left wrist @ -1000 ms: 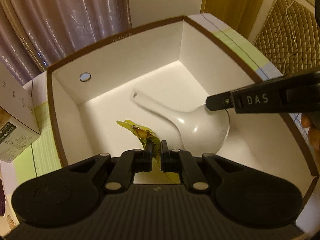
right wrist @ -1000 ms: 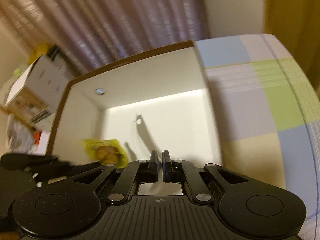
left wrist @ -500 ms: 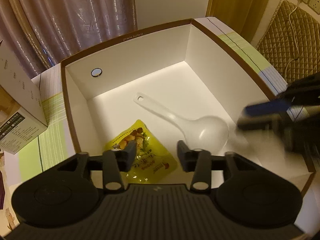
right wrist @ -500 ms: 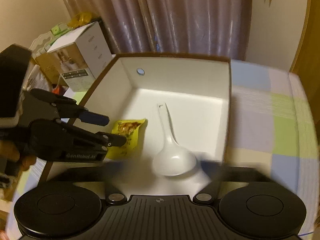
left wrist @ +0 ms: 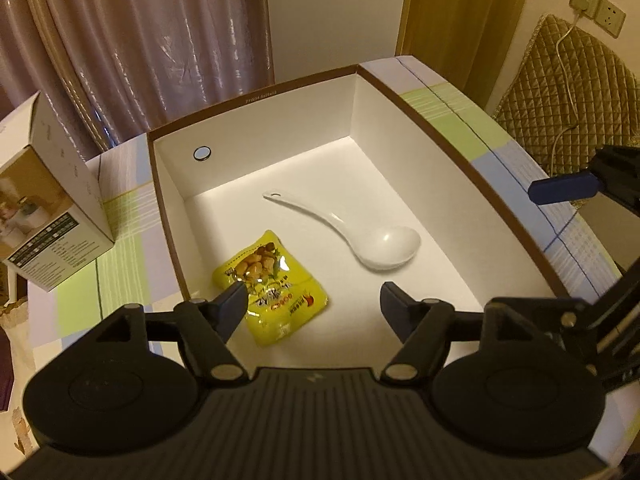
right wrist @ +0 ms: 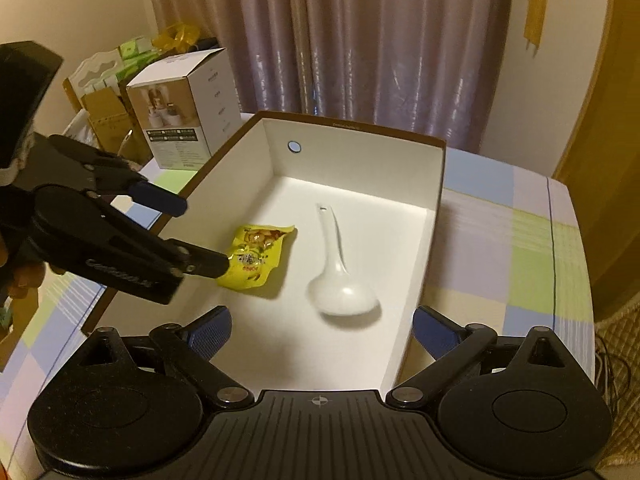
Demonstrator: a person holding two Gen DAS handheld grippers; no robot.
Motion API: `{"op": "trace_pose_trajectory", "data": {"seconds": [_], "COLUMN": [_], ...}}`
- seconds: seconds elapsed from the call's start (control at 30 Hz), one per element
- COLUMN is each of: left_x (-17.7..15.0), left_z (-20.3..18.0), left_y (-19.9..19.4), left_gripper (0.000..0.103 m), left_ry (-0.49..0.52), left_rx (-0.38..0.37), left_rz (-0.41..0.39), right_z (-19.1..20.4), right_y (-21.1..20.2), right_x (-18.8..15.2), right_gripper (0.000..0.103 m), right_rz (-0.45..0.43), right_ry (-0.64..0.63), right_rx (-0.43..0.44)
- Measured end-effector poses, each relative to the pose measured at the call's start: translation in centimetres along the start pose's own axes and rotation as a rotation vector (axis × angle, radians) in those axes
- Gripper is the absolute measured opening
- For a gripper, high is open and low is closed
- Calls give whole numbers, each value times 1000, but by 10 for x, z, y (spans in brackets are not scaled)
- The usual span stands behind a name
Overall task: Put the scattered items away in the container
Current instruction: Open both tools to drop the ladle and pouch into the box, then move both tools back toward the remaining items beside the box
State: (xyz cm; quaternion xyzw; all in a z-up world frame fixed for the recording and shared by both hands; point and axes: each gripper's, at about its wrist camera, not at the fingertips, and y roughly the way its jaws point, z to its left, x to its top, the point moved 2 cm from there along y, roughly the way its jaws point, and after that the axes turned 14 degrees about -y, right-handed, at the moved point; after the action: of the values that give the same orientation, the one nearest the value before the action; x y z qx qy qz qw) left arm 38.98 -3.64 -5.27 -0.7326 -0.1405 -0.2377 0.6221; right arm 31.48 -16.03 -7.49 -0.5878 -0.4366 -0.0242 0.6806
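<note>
Checked-cloth table point(right wrist: 520, 264): white box point(left wrist: 256, 98) holds snack packet point(left wrist: 272, 276) and spoon point(left wrist: 376, 240) just ahead of both empty, wide-open jaws; lift clear vertically, avoiding box walls.

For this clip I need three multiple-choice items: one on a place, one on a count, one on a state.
1. Where does the white spoon lie?
A. on the checked cloth
B. on the floor of the white box
C. on top of the carton

2. How many items lie in the box?
A. two
B. three
C. four

3. How do the jaws of the left gripper stand?
A. shut on the packet
B. shut on nothing
C. open, holding nothing

Key: 1 B, the spoon rests on the box floor beside the yellow snack packet. 2 A, only the spoon and the packet are inside. 3 C, the fingers are spread apart above the packet.
</note>
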Motion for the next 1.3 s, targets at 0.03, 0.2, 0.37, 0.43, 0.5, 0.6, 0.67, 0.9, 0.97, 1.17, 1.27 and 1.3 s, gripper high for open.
{"op": "trace_pose_trajectory", "data": {"seconds": [0.03, 0.2, 0.37, 0.43, 0.5, 0.6, 0.67, 0.9, 0.97, 1.17, 1.27, 1.3], "left_x": [-2, -10, -17, -21, -24, -31, -36, -55, -61, -76, -84, -86], "left_z": [-1, -6, -12, -13, -14, -15, -16, -19, -20, -26, -29, -30], "left_y": [-4, -27, -50, -59, -66, -77, -84, -108, -115, -133, -141, -143], "left_gripper": [72, 78, 83, 84, 84, 84, 84, 84, 84, 84, 85, 85], "left_ry": [-4, -22, -31, -32, -34, -38, -40, -41, -45, -49, -46, -45], "left_rx": [1, 6, 8, 5, 5, 9, 7, 17, 23, 21, 17, 17], "left_rz": [-3, -29, -58, -70, -78, -85, -88, -100, -109, -121, -126, -126], "right_z": [1, 9, 16, 16, 17, 19, 20, 20, 22, 30, 35, 36], "right_y": [-4, -20, -31, -36, -41, -50, -56, -78, -85, -103, -112, -115], "right_x": [-1, -6, -10, -11, -12, -15, -17, -27, -30, -41, -45, -46], "right_gripper": [102, 102, 102, 102, 102, 102, 102, 102, 102, 102, 102, 102], "right_rz": [1, -4, -13, -16, -20, -25, -32, -59, -64, -78, -91, -96], "right_ry": [2, 7, 22, 39, 54, 63, 73, 133, 132, 123, 119, 116], "right_rx": [-1, -18, -19, -7, 0, -8, -7, -9, -16, -34, -41, -45]}}
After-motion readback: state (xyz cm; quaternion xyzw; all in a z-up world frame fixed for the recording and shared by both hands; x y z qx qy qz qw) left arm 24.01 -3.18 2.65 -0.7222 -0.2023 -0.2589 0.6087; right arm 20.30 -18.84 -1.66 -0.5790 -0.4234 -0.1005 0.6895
